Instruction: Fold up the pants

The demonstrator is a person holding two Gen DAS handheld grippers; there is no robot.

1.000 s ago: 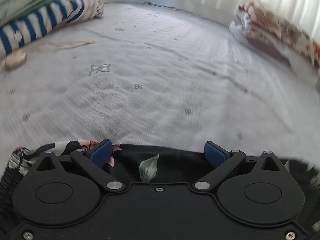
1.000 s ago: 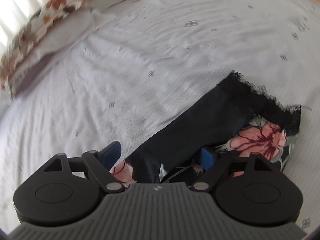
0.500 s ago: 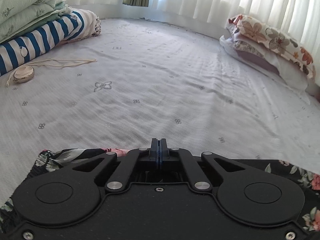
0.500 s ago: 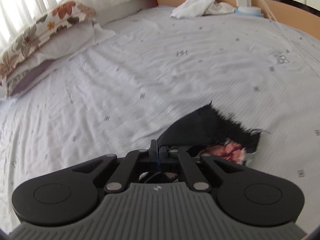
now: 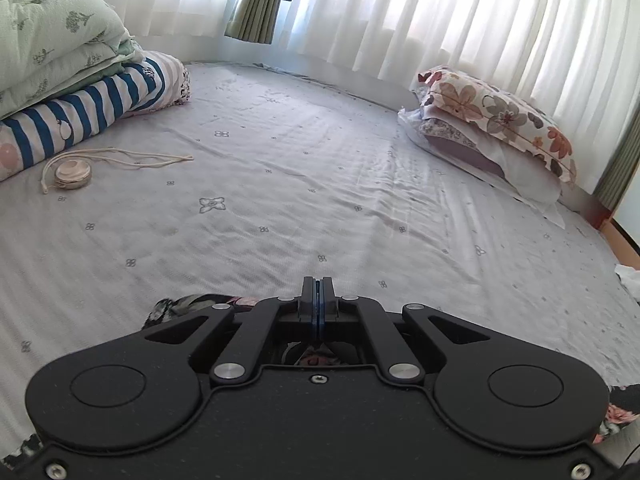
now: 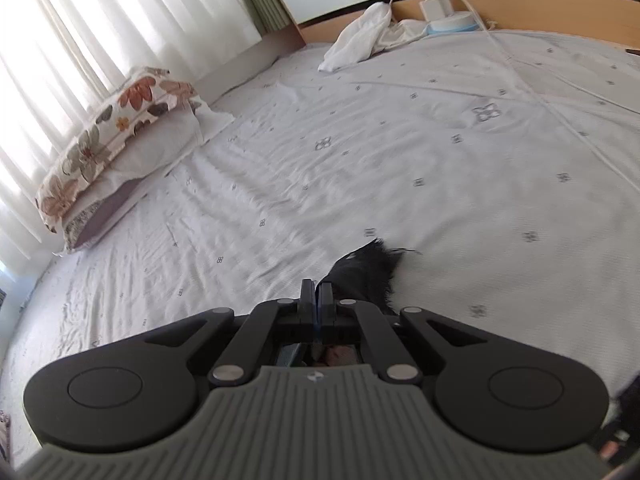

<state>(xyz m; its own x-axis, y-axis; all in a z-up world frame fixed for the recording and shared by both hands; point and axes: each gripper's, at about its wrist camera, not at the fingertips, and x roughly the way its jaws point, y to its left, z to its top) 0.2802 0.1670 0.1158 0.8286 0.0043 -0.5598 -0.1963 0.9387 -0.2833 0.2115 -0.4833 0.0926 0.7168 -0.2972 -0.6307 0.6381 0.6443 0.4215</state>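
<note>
The pants are black with a floral print. In the left wrist view a bunched edge of the pants (image 5: 180,307) shows just left of my left gripper (image 5: 317,300), whose fingers are shut on the fabric, lifted above the bed sheet (image 5: 300,184). In the right wrist view a frayed black edge of the pants (image 6: 368,270) sticks out past my right gripper (image 6: 317,302), which is shut on the cloth. Most of the pants hang hidden below both grippers.
Folded bedding with a blue-striped blanket (image 5: 80,112) lies at the far left, with a round tin and cord (image 5: 73,174) beside it. A floral pillow (image 5: 496,120) lies at the right; it also shows in the right wrist view (image 6: 116,136). White cloth (image 6: 360,40) and chargers sit by the headboard.
Both grippers were open over the pants a second ago, then shut on the fabric. Both have since risen, lifting the pants off the sheet.
</note>
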